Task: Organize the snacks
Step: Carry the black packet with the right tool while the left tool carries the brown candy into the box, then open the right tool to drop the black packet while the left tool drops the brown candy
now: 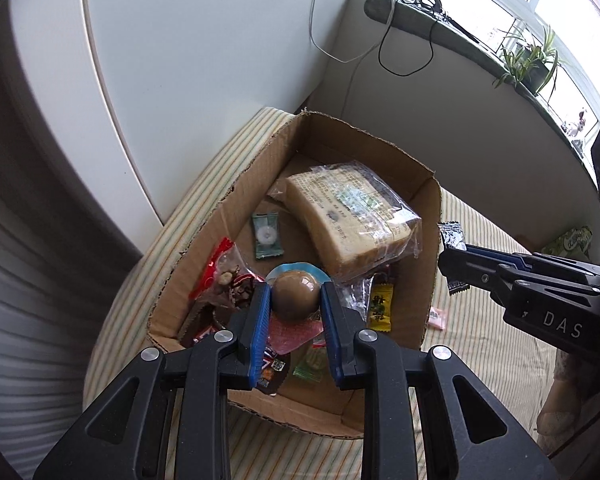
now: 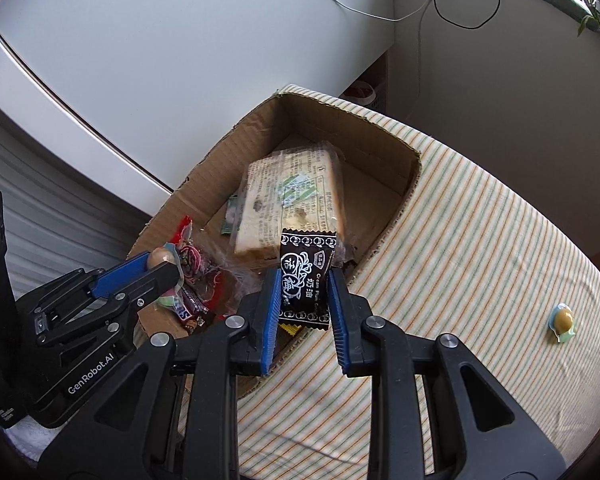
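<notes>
An open cardboard box sits on a striped cloth. It holds a wrapped bread block and several small snack packets. My left gripper is shut on a brown jelly cup with a blue rim, held over the box's near end; it also shows in the right wrist view. My right gripper is shut on a black plum candy packet, held over the box's right wall; it shows in the left wrist view too.
Another jelly cup lies on the striped cloth to the right. A pink candy lies just outside the box. A green snack bag lies far right. A white cabinet stands behind; cables hang from the windowsill.
</notes>
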Action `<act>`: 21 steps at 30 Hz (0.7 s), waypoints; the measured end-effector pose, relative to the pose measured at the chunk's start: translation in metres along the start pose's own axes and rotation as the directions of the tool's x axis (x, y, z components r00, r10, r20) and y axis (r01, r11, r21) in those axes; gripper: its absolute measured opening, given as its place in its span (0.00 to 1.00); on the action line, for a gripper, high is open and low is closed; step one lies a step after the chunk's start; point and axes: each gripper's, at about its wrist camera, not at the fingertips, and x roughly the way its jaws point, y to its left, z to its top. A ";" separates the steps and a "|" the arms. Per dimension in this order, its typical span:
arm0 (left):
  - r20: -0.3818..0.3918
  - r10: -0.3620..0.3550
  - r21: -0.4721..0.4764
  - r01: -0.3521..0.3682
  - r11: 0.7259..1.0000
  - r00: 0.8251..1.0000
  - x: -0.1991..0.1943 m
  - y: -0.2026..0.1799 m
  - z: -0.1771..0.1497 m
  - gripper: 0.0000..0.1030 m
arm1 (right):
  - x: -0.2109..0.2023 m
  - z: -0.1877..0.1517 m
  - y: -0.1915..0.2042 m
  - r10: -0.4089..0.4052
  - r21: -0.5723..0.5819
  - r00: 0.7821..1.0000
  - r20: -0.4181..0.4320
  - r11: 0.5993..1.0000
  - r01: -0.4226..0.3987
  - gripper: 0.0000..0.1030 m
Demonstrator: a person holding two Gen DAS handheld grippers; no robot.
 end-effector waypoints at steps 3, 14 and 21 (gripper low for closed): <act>-0.001 0.000 -0.005 0.000 1.000 1.000 0.001 0.006 0.002 0.23 | 0.007 0.003 0.010 0.012 -0.016 1.000 -0.008 1.000 -0.012 0.24; 0.000 0.012 -0.026 -0.012 1.000 1.000 0.001 0.018 0.002 0.24 | 0.011 0.007 0.034 0.027 -0.080 1.000 -0.008 0.996 -0.028 0.26; 0.015 0.024 -0.037 -0.023 0.999 1.000 -0.003 0.020 0.003 0.35 | 0.002 0.009 0.028 0.013 -0.067 1.000 0.023 0.998 -0.011 0.48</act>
